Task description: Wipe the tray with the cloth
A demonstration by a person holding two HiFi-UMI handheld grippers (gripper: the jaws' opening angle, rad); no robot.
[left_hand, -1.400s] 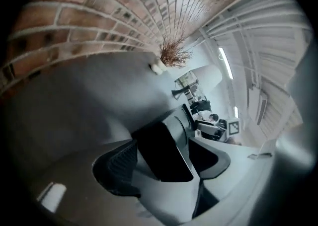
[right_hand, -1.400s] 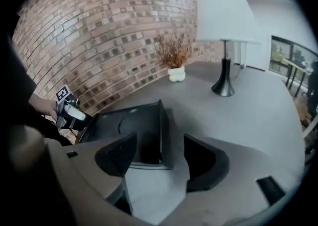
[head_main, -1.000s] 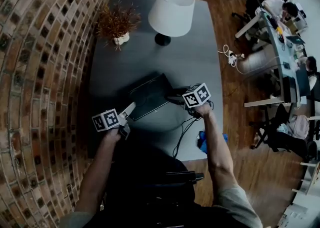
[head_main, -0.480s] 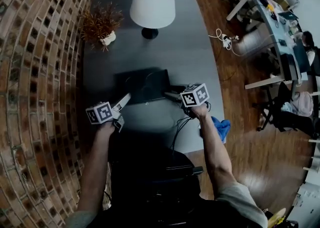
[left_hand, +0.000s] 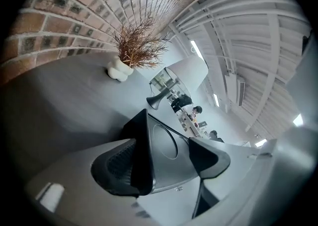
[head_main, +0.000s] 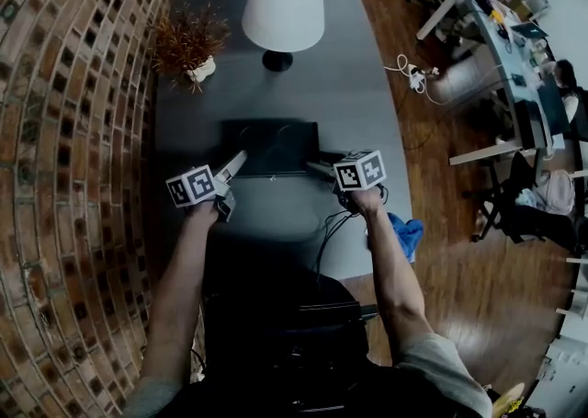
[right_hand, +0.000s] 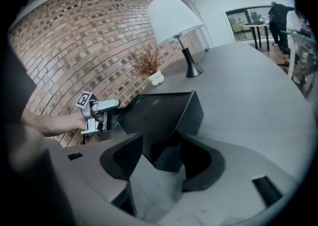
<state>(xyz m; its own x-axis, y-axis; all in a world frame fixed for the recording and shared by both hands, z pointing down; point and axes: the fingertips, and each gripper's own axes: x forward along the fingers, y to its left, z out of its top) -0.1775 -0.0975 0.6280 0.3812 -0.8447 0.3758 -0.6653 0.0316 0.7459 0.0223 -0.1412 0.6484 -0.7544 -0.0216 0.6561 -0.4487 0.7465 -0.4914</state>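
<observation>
A dark rectangular tray with a round hollow lies on the grey table, square to its edges. My left gripper is shut on the tray's near left corner; in the left gripper view that corner sits between the pads. My right gripper is shut on the near right corner, and in the right gripper view the tray runs from its jaws to the left gripper. A blue cloth lies past the table's right edge, beside my right forearm.
A white-shaded lamp and a dried plant in a white pot stand at the table's far end. The brick wall runs close along the left. Black cables trail over the near edge. Desks with people stand far right.
The tray has turned from askew to square with the table. Both grippers stayed at its near corners, and the left one moved a little to the right.
</observation>
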